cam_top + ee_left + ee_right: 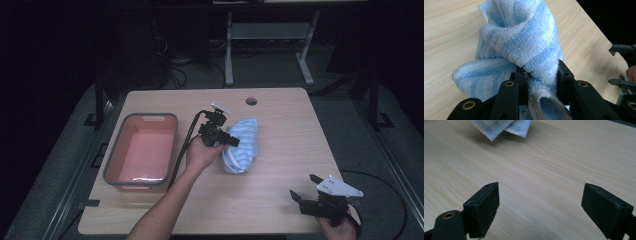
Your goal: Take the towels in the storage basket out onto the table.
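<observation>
A pale wooden table with a round cable hole near its far edge fills the high view. On its left part stands a grey-rimmed rectangular plastic tub with a pink inside, empty. Just right of the tub, near the table's middle, lies a crumpled blue-and-white striped terry towel, part of it resting on the wood. The left gripper, held in the person's left hand, has its black jaws clamped on a bunched fold of the towel; in its own view the cloth bulges between and over the pads. The right gripper, near the table's near right corner and well apart from the towel, has its jaws spread wide with nothing between them. The risk seems to be the hold: only one thick fold is pinched, so the loose terry could slide out when lifted, or the hanging end could drag and catch on the tub's rim.
</observation>
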Demonstrator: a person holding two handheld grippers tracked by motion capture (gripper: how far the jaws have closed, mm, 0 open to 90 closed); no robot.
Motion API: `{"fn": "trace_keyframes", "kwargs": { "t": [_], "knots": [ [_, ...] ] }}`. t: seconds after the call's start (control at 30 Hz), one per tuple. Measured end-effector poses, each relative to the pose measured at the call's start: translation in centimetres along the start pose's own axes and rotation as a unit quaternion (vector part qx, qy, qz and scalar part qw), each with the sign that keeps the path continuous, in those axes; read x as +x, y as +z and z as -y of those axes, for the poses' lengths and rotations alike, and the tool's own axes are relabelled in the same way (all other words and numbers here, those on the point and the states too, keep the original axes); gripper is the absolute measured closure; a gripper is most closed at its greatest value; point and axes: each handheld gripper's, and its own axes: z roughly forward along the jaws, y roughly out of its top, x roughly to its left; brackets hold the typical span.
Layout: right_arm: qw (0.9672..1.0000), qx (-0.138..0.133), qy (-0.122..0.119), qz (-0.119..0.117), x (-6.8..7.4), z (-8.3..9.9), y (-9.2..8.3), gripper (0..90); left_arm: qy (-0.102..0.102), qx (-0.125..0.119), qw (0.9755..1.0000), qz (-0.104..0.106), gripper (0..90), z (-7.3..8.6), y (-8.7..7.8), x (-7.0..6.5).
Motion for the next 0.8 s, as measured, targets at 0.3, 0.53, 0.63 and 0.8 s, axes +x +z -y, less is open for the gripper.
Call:
{"fn": "trace_keyframes", "kwargs": {
  "t": [0.3, 0.53, 0.63, 0.8],
  "knots": [
    [1.0, -0.001, -0.004, -0.002, 0.1, -0.1, 0.1, 14.3, 0.001, 0.005, 1.0, -0.001, 68.1, 0.3, 1.3, -0.2],
    [1.0, -0.001, -0.007, -0.003, 0.1, -0.1, 0.2, 14.3, -0.006, 0.005, 1.0, -0.001, 67.0, 0.8, 2.3, -0.2],
    [1.0, -0.001, -0.005, -0.003, 0.2, -0.1, 0.3, 14.3, -0.007, 0.005, 1.0, -0.002, 66.3, 0.9, 2.5, -0.2],
    [1.0, 0.001, -0.007, -0.003, 0.3, -0.2, 0.3, 14.3, -0.009, 0.005, 0.9999, -0.005, 66.0, 1.0, 2.7, -0.3]
  ]
}}
